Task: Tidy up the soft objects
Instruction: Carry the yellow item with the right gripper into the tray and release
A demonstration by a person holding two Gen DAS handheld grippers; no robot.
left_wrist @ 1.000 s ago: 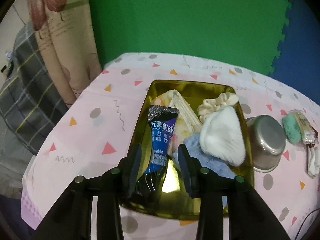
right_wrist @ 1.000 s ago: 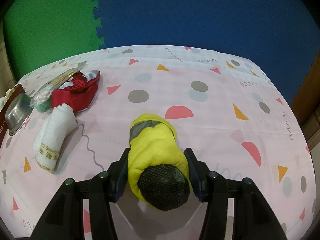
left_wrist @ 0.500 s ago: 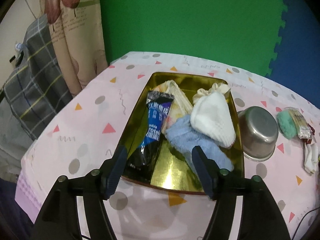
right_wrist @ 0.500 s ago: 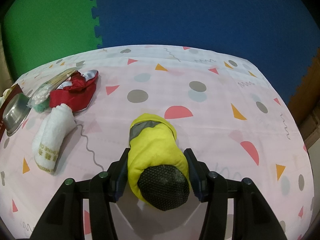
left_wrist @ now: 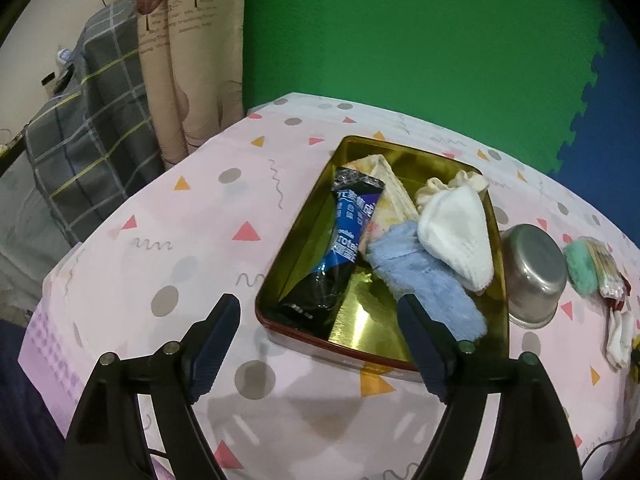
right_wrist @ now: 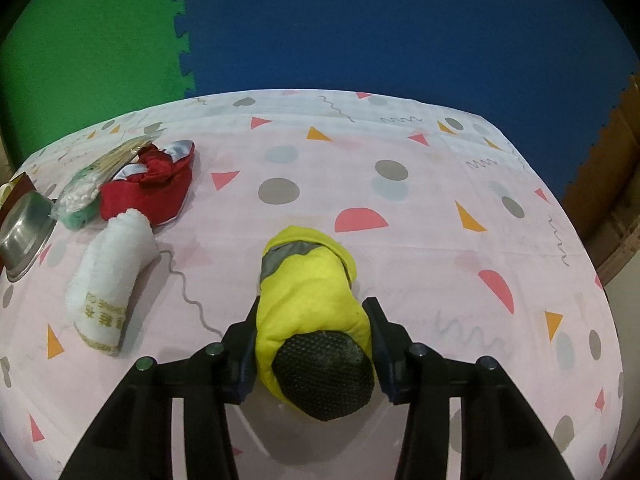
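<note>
A gold tray (left_wrist: pixel 432 160) on the table holds a black and blue packet (left_wrist: pixel 340 244), a blue cloth (left_wrist: pixel 424 284), a white sock (left_wrist: pixel 456 228) and a folded patterned cloth (left_wrist: pixel 390 188). My left gripper (left_wrist: pixel 320 320) is open and empty, above the tray's near edge. My right gripper (right_wrist: pixel 312 320) is shut on a yellow rolled cloth (right_wrist: pixel 308 288) with a black mesh end, resting on the table. A white rolled towel (right_wrist: pixel 108 280), a red cloth (right_wrist: pixel 152 184) and a green sponge (right_wrist: pixel 80 212) lie at left.
A steel bowl (left_wrist: pixel 532 272) stands right of the tray; it also shows in the right wrist view (right_wrist: pixel 24 232). A bag of cotton swabs (right_wrist: pixel 104 172) lies on the sponge. Green and blue foam walls stand behind the table. A curtain (left_wrist: pixel 192 60) hangs at left.
My left gripper opened, let go of the black and blue packet in the tray, and drew back. The right gripper has stayed shut on the yellow cloth.
</note>
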